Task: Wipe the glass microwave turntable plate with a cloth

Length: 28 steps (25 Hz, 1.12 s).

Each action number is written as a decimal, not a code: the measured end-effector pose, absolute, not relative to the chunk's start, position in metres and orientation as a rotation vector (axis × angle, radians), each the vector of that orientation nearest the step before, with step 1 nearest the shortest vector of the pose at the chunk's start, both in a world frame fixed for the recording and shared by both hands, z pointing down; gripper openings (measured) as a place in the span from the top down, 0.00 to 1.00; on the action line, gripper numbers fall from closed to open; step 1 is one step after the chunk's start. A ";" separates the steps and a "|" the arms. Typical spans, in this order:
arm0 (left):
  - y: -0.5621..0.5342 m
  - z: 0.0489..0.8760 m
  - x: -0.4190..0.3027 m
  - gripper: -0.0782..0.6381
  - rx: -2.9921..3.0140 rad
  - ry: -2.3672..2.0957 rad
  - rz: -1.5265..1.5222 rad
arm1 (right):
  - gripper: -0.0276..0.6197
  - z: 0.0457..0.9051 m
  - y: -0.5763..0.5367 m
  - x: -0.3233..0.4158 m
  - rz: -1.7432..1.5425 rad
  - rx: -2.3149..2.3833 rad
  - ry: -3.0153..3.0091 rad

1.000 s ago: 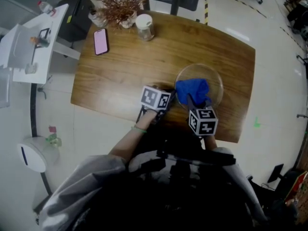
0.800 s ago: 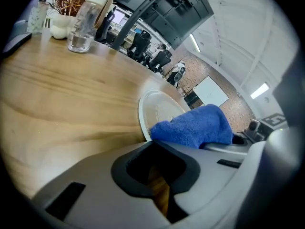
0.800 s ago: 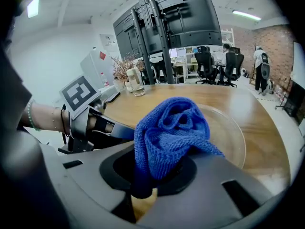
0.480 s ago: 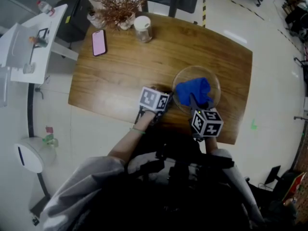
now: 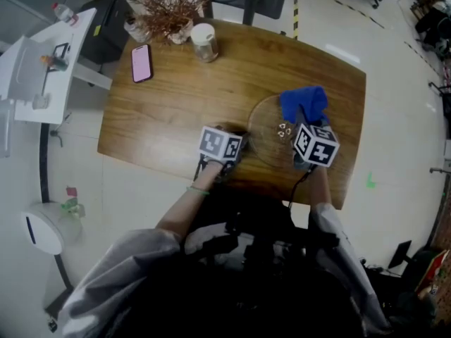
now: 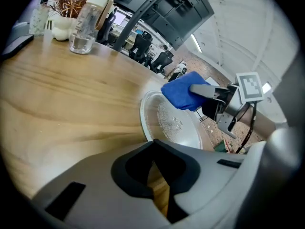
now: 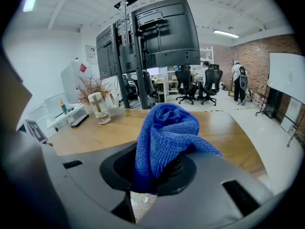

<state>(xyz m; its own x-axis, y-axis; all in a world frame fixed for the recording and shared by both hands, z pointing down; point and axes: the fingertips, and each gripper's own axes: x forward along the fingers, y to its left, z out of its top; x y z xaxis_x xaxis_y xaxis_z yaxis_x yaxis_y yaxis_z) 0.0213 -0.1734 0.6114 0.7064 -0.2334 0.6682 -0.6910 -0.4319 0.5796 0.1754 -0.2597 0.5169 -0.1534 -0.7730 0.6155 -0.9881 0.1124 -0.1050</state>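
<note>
Looks mid-wipe at best, I'd guess: right gripper (image 5: 304,122) is clamped tight on the blue cloth (image 5: 303,103) over the far edge of the glass plate (image 5: 268,138) on the table (image 5: 183,97), while left gripper (image 5: 242,142) sits closed and empty at its near rim.

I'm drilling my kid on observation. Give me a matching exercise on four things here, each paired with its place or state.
1 cloth
2 plate
3 phone
4 left gripper

A pink, far left of the table
B shut, by the plate's rim
C held in the right gripper
D clear glass, flat on the table

Pairs: 1-C, 2-D, 3-A, 4-B
</note>
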 end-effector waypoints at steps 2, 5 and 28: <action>-0.174 0.612 0.020 0.90 1.982 -0.713 0.620 | 0.83 0.524 -0.262 0.178 0.724 1.714 -1.968; -0.175 0.613 0.018 0.90 1.966 -0.723 0.601 | 0.83 0.532 -0.252 0.174 0.742 1.686 -1.963; -0.177 0.615 0.014 0.90 1.958 -0.801 0.628 | 0.83 0.553 -0.097 0.103 0.860 1.321 -2.090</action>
<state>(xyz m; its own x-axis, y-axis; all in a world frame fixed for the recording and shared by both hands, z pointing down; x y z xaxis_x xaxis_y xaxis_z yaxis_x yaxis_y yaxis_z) 0.0143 -0.1773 0.6148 0.6611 -0.2844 0.6943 -0.7421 -0.3842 0.5493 0.1027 -0.0966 0.5534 -0.3908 -0.5873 0.7088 -0.9161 0.3233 -0.2372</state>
